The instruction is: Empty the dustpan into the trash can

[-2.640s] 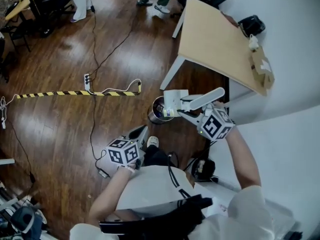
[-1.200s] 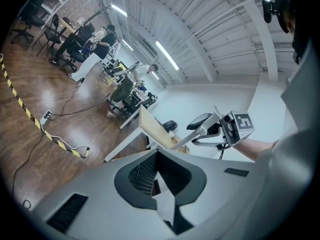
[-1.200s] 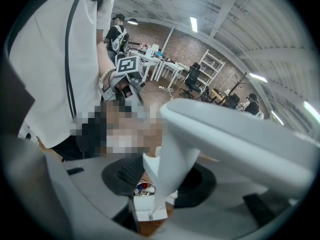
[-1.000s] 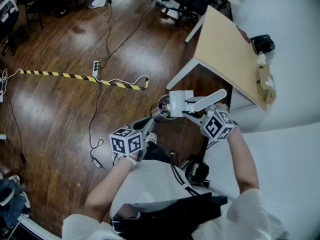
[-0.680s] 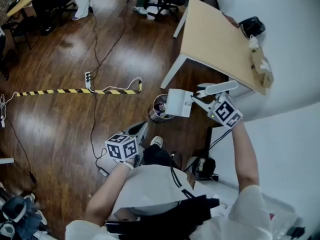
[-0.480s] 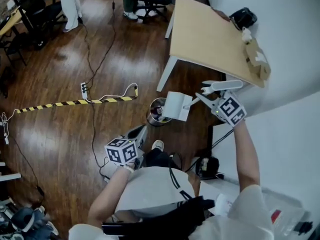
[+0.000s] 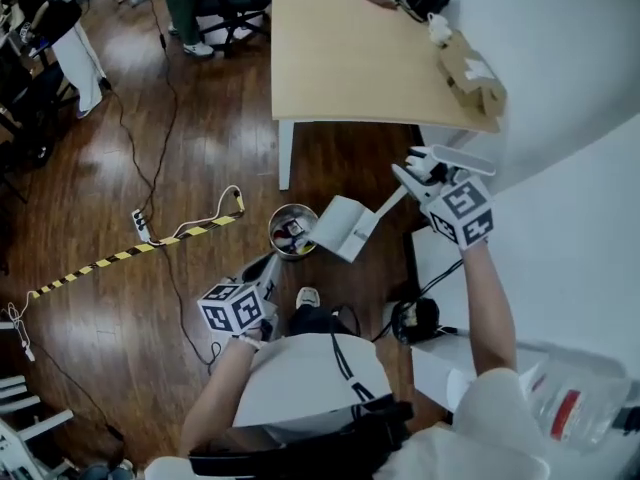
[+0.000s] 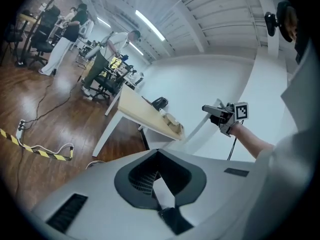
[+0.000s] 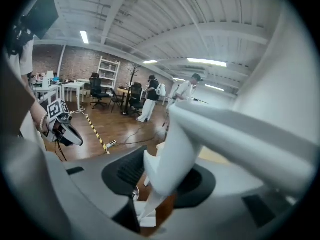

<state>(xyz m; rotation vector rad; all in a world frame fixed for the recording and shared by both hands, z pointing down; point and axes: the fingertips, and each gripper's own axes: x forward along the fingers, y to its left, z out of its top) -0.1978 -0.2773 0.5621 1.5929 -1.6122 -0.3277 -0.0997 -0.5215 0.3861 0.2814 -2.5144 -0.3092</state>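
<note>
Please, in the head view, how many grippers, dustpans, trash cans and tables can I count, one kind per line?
Grippers: 2, the left gripper and the right gripper
Dustpan: 1
Trash can: 1
Table: 1
Total: 5

dustpan (image 7: 340, 226): white matt plastic. trash can (image 7: 274, 238): shiny metal. floor (image 7: 100, 198): glossy dark wood. bench (image 7: 350, 58): pale matt wood.
</note>
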